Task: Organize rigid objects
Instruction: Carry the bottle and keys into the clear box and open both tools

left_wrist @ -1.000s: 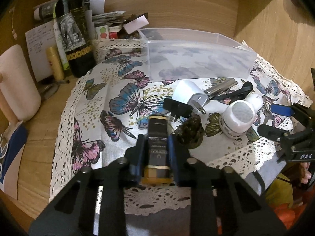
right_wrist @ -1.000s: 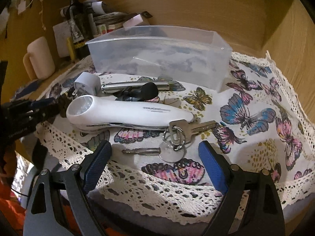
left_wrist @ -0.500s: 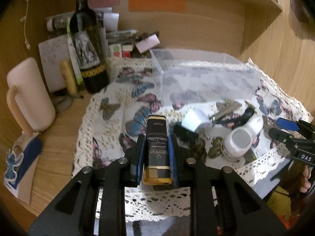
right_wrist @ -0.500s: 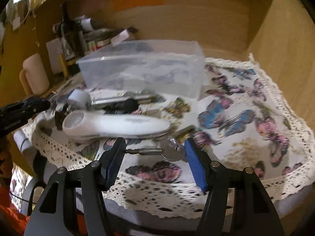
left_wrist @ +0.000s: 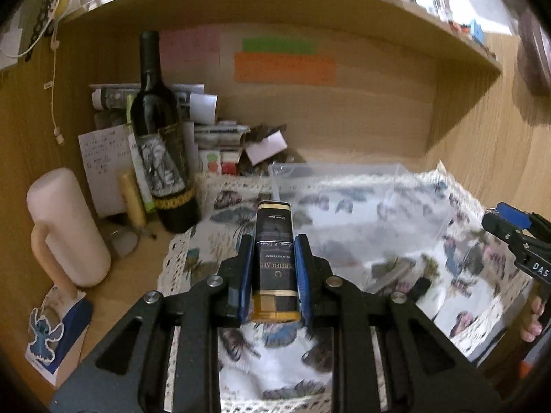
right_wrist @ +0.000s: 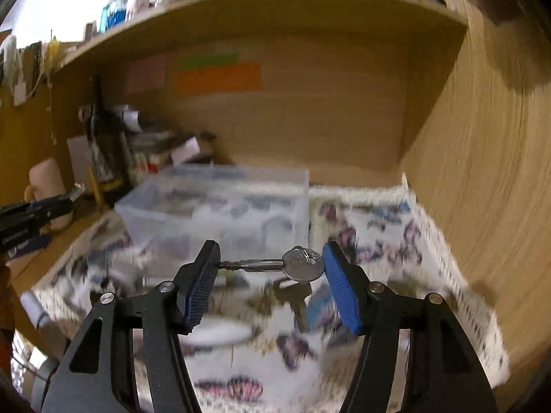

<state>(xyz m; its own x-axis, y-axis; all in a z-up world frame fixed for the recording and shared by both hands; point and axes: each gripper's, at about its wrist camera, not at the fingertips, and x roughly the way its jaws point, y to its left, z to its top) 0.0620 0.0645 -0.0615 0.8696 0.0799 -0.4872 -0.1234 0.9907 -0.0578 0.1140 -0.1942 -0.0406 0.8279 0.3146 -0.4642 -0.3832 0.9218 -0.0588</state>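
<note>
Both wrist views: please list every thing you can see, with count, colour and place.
Black box: one, black and gold, held by the left gripper.
Keys: one bunch, silver, lifted by the right gripper.
Plastic bin: one, clear, on the cloth at the back.
Cloth: one, white with butterflies, covering the desk.
Wine bottle: one, dark, back left.
Mug: one, pale pink, left.
Sticky notes: orange, green, pink, back wall.
Left gripper: black, blue fingers.
Right gripper: black, blue fingers.

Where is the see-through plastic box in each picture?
Left wrist view: clear plastic box sits right of centre, beyond the black and gold bottle in the left gripper.
Right wrist view: left of centre, behind the keys.
Shared landmark: orange paper.
</note>
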